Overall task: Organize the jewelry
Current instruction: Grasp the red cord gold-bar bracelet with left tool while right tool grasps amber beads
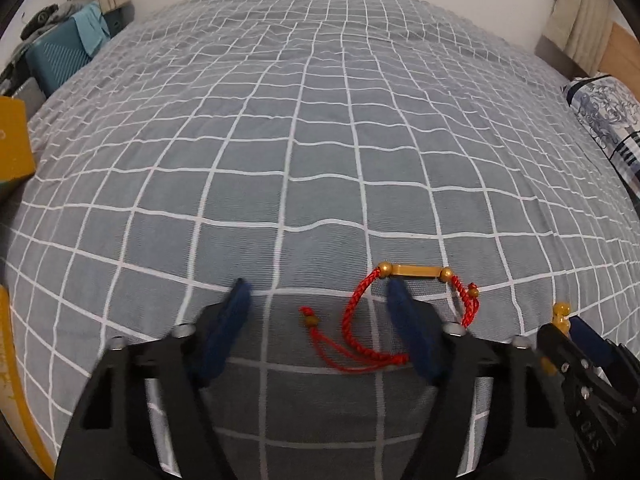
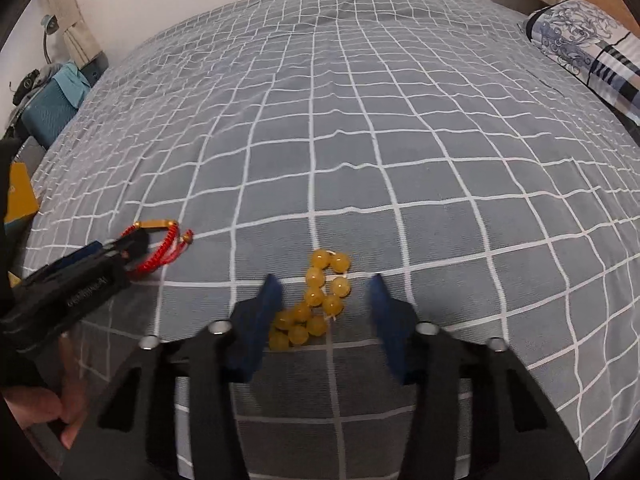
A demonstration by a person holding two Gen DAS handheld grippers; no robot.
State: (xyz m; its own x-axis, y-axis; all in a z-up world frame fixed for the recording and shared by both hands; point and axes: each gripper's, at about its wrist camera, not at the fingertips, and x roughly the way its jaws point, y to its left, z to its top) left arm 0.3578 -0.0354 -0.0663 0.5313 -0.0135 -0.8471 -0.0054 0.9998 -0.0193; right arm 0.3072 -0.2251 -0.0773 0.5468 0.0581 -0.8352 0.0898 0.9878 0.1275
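The left claw (image 1: 320, 292) hangs over the grey checked bed (image 1: 320, 140), jaws apart, a red braided bracelet (image 1: 360, 320) with a gold bar lying between and around its right finger. The right claw (image 1: 568, 328) shows at the lower right edge beside yellow beads (image 1: 561, 312).

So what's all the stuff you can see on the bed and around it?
Red bracelet: one, red braided cord with a gold bar and beads, on the bedspread between the left gripper's fingers.
Yellow bead bracelet: one, yellow round beads, bunched on the bedspread between the right gripper's fingers.
Bedspread: one, grey with white grid lines, covering the bed.
Pillow: one, blue and white patterned, far right.
Teal case: one, left of the bed, cloth on top.
Yellow box: one, left edge.
Left gripper: black with blue pads, open.
Right gripper: black with blue pads, open.
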